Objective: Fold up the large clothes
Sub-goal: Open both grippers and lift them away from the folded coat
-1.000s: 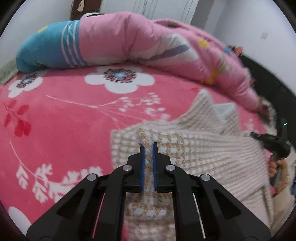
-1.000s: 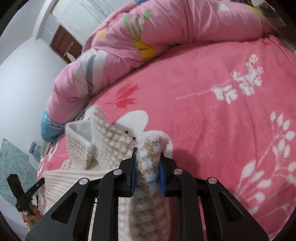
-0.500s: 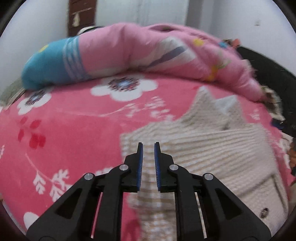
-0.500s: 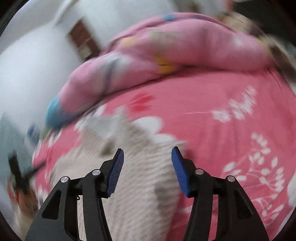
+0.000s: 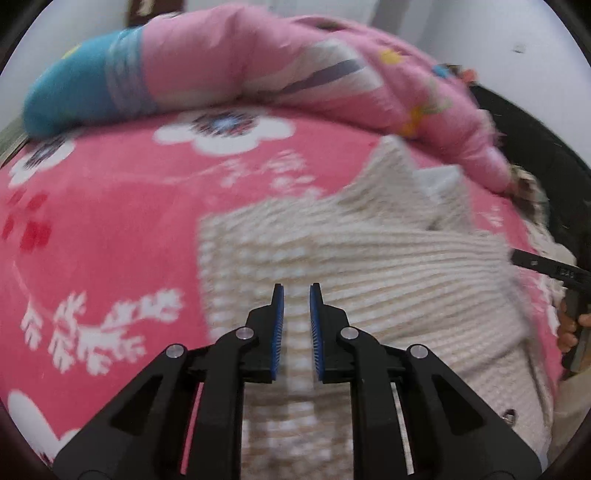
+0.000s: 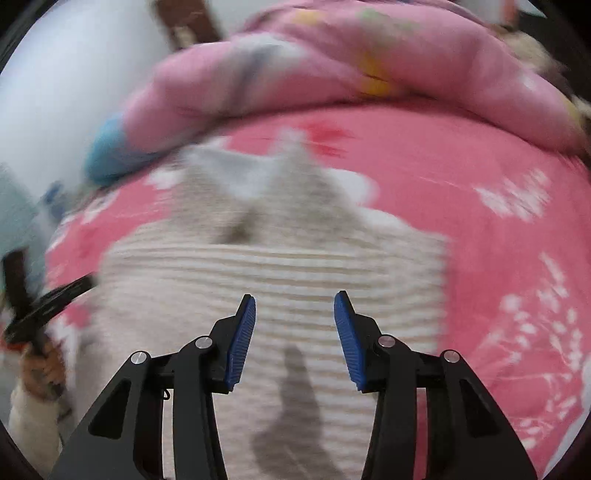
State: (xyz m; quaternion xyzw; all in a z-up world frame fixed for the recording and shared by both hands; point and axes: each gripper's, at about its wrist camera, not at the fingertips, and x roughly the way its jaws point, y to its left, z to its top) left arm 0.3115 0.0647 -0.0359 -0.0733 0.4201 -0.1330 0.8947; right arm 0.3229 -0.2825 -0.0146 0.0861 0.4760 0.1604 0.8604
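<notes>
A cream and beige knitted garment (image 5: 388,266) lies folded on the pink flowered bed cover (image 5: 110,229), its collar pointing to the far side. My left gripper (image 5: 296,291) hovers over the garment's left folded sleeve part; its jaws are opening, a narrow gap between the blue pads, nothing pinched. In the right wrist view the same garment (image 6: 280,266) spreads below my right gripper (image 6: 294,301), whose jaws stand apart and are closing with no cloth between them. The other gripper shows at each view's edge, held in a hand (image 6: 40,365).
A rolled pink and blue quilt (image 5: 258,62) lies along the far side of the bed. A dark bed frame (image 5: 535,147) runs at the right. White walls and a brown door (image 6: 184,22) stand behind. Bare pink cover lies left and right of the garment.
Both grippers have let go of the sleeve folds they pinched a second ago. The right gripper rose, rolled and swung over the garment's middle. The left gripper pulled back a little.
</notes>
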